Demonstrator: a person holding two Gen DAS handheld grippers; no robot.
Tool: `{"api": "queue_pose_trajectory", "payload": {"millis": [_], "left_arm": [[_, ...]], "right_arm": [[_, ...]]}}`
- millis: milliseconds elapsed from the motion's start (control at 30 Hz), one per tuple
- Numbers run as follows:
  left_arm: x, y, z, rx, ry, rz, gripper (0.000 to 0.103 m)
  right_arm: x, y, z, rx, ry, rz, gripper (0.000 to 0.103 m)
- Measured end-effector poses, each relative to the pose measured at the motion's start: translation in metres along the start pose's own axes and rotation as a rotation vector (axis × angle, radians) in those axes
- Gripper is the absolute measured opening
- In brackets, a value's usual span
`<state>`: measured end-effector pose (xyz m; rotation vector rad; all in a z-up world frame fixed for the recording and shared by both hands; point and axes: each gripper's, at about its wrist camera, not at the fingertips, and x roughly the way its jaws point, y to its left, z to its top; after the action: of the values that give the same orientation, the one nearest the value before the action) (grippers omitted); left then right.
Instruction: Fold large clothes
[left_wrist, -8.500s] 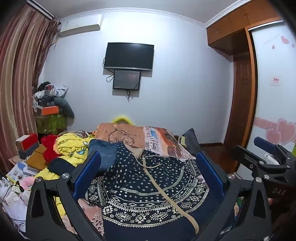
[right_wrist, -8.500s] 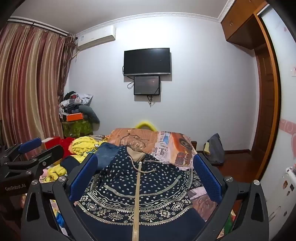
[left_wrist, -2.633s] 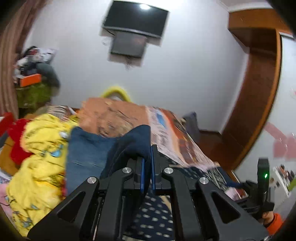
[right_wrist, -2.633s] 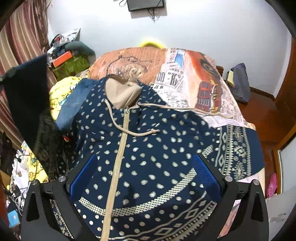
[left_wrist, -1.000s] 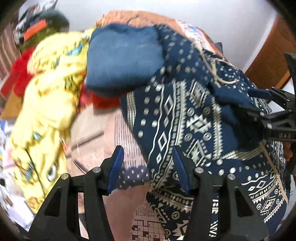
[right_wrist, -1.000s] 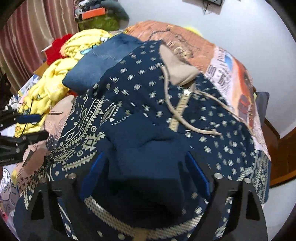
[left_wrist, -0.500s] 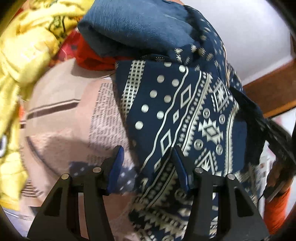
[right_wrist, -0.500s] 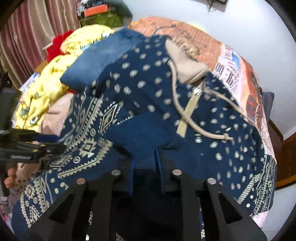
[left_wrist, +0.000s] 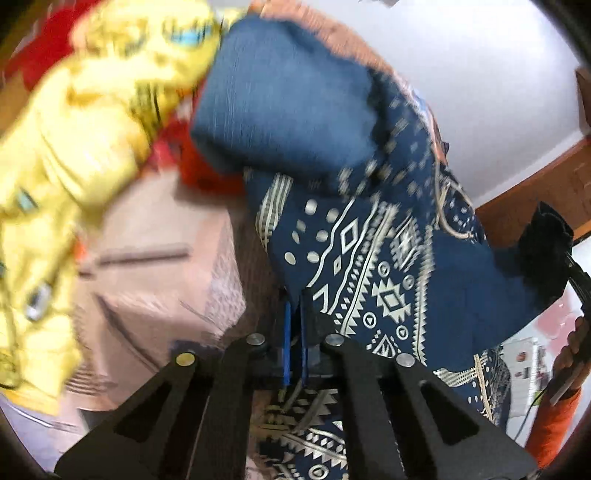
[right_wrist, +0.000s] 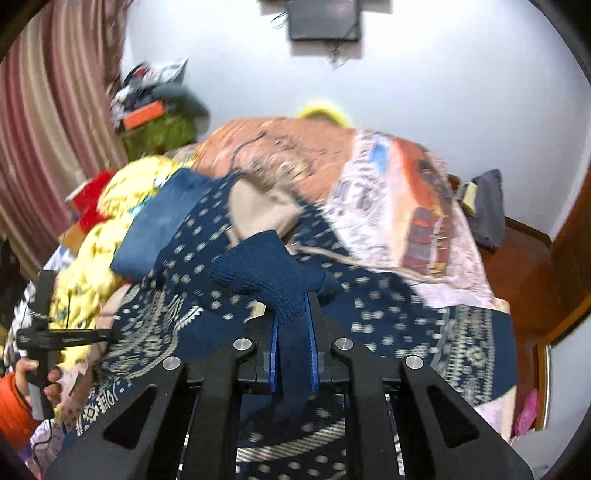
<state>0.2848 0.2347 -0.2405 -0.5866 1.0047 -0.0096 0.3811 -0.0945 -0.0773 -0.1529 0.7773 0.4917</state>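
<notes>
Both grippers are locked onto the navy hooded jacket with cream dots and tribal bands, which lies spread across the bed with the orange and newsprint-patterned cover, its hood end toward the pillows and its hem nearest the cameras. The left gripper is clamped tight on the patterned side edge of the jacket, jaws together with only a thin layer of cloth between them. The right gripper is pinching the ribbed navy cuff of a sleeve, its jaws closing the last bit on that thick knit, and the cuff stands clear above the jacket's front. By the look of it, a sleeve and side fold is under way. To do it well, carry the cuff across the chest without dragging the body, keep the left-hand edge taut so the crease runs straight, and steer clear of the cream drawstring and the folded blue jeans touching the jacket's shoulder beside the crumpled yellow cartoon-print blanket.
</notes>
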Motion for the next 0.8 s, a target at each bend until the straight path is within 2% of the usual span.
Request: {"api": "queue_pose_trajectory", "payload": {"millis": [100, 200, 433, 633, 800], "left_arm": [[-0.022, -0.016, 0.002, 0.084, -0.065, 0.067, 0.002], [-0.024, -0.022, 0.003, 0.142, -0.070, 0.126, 0.002], [0.014, -0.013, -0.018, 0.176, -0.005, 0.215, 0.002], [0.037, -0.014, -0.030, 0.224, 0.037, 0.272, 0.002], [0.045, -0.021, -0.042, 0.307, 0.071, 0.330, 0.002]], "right_arm": [[-0.009, -0.020, -0.008, 0.045, -0.006, -0.009, 0.011], [-0.003, -0.039, -0.022, 0.095, 0.027, -0.019, 0.011], [0.032, -0.079, -0.073, 0.226, 0.177, -0.041, 0.011], [0.043, -0.098, -0.103, 0.237, 0.270, -0.078, 0.011], [0.039, -0.108, -0.113, 0.225, 0.298, -0.068, 0.013]]}}
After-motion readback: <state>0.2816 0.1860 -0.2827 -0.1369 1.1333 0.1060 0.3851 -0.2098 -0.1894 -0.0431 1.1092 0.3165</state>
